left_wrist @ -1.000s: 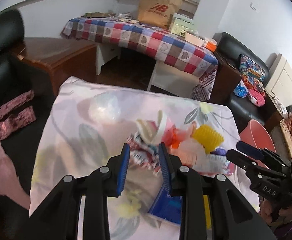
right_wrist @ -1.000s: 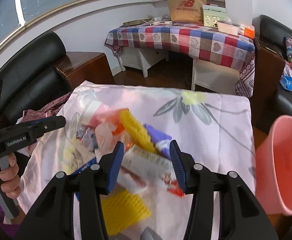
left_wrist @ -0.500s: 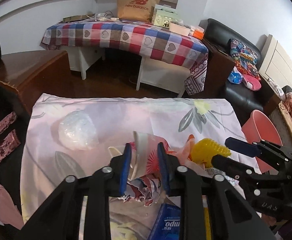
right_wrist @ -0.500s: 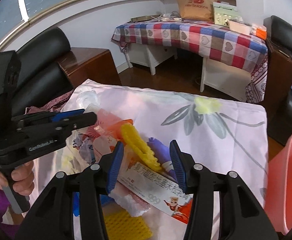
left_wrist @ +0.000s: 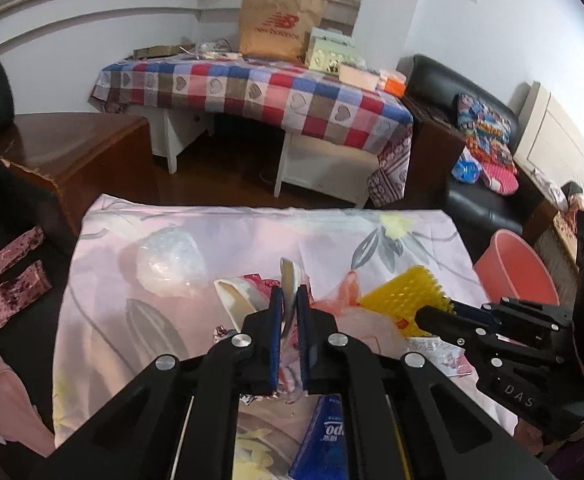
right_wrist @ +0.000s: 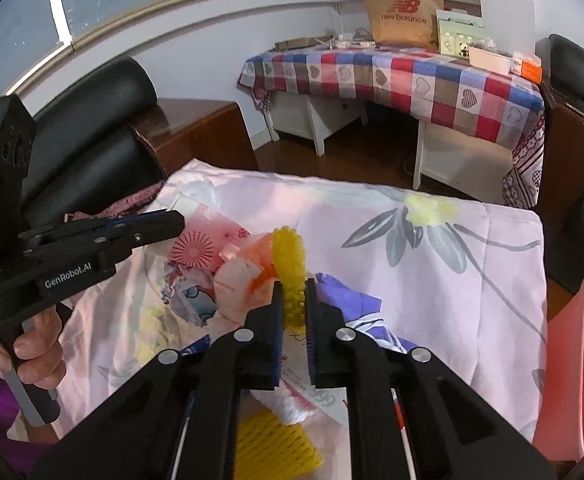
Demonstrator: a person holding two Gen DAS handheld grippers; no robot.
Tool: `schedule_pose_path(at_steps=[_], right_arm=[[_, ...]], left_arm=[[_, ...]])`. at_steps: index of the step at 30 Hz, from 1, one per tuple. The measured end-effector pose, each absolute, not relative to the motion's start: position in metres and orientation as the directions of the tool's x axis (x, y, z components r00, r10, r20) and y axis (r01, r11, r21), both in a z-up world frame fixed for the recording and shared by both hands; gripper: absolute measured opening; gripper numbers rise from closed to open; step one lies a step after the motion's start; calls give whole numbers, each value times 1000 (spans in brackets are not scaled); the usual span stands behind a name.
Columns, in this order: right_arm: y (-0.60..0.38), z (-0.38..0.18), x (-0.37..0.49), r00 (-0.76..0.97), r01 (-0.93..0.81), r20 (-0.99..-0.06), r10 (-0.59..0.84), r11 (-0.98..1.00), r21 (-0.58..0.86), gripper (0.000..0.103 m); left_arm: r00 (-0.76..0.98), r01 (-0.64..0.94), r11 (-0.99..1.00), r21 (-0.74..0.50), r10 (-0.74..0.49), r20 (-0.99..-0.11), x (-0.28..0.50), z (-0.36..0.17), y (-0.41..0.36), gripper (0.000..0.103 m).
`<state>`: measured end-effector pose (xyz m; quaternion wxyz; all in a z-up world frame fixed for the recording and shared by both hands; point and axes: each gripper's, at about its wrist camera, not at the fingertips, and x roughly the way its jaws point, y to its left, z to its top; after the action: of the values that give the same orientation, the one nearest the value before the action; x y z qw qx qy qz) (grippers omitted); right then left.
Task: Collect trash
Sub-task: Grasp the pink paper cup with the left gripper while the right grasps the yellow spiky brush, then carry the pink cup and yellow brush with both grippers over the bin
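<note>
Over the floral cloth (left_wrist: 376, 232), both claws grip trash from the pile.
Left gripper (left_wrist: 290, 310) pinches a paper cup (left_wrist: 287, 280) rim; right gripper (right_wrist: 294, 304) clamps yellow foam net (right_wrist: 287, 256). Lift each clear of neighbouring wrappers, then swing toward the pink bin (left_wrist: 512, 268) at 3 o'clock.

Straight ahead of the tool, well beyond it, stood a table under a checked heart-print cloth (left_wrist: 251, 92), carrying a brown paper shopping bag (left_wrist: 275, 26) and, just to its right, a pale green box (left_wrist: 328, 54). A dark wooden cabinet (left_wrist: 71, 148) stood ahead to the left. Ahead to the right was a black sofa (left_wrist: 480, 184) holding colourful patterned cushions (left_wrist: 484, 128) and a blue bag (left_wrist: 466, 170). A dark red patterned strap (left_wrist: 7, 276) lay far left.
</note>
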<state>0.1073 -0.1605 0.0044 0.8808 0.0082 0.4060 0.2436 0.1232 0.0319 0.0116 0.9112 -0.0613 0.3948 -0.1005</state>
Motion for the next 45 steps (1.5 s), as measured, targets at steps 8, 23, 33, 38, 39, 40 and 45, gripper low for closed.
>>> schedule_pose_path(at_steps=[8, 23, 33, 38, 39, 40, 45], right_arm=[[-177, 26, 86, 604, -400, -664, 441, 888, 226, 10], [-247, 39, 60, 695, -244, -638, 332, 943, 225, 10], [-328, 46, 49, 764, -63, -617, 188, 974, 219, 10], [-371, 44, 45, 778, 35, -619, 103, 978, 207, 10], [-379, 44, 45, 778, 53, -622, 87, 978, 203, 10], [-388, 42, 45, 777, 78, -627, 64, 978, 196, 10], [-416, 32, 44, 758, 150, -652, 5, 972, 181, 10]], left_arm=[[724, 132, 966, -223, -248, -643, 94, 44, 33, 6], [714, 284, 927, -246, -376, -591, 80, 73, -42, 6], [652, 422, 863, -277, -501, -569, 91, 78, -126, 6], [612, 499, 827, -257, -547, -572, 95, 78, -176, 6], [601, 512, 819, -258, -556, -574, 97, 77, -185, 6], [592, 521, 813, -259, -563, -576, 98, 77, -192, 6], [548, 570, 785, -242, -583, -601, 104, 68, -234, 6]])
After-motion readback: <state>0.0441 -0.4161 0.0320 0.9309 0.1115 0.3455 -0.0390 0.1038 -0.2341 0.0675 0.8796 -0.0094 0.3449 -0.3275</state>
